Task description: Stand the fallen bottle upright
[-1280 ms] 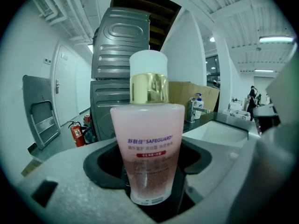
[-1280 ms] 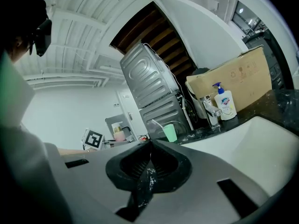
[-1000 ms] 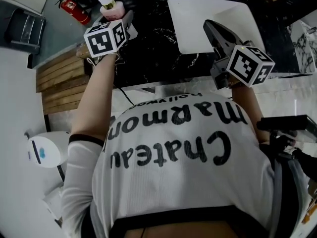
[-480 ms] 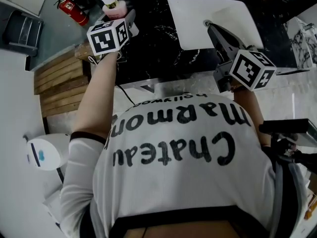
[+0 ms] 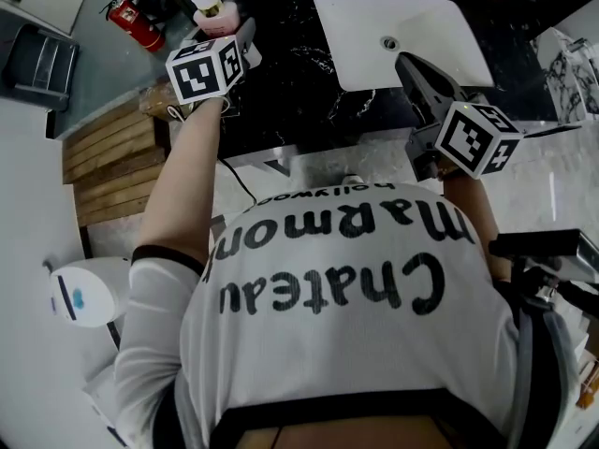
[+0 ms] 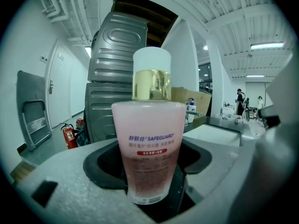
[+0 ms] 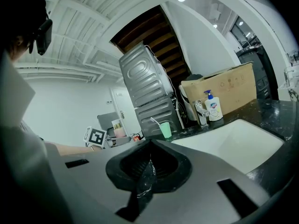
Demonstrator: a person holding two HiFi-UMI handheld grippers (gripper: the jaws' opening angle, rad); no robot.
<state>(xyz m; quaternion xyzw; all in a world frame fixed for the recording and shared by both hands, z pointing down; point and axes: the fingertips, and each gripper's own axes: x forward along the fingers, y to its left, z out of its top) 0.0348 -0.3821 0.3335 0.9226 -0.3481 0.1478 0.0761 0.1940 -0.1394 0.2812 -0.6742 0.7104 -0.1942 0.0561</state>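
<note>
Grasping upright pink bottle [image 6: 149, 139] in left hand-held gripper [image 6: 150, 195], at black table [image 5: 290, 92] corner, 11 o'clock. Right hand-held gripper [image 7: 148, 164]: clenched, empty, above white sink [image 5: 365, 36], 1 o'clock.

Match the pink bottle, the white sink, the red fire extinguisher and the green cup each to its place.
1 pink white-capped plastic bottle
2 white rectangular sink
3 red fire extinguisher
4 green cup

A on the grey floor
B between the left tongs
C on the black marble counter, past the sink
D set into that counter

Pairs: 1-B, 2-D, 3-A, 4-C
</note>
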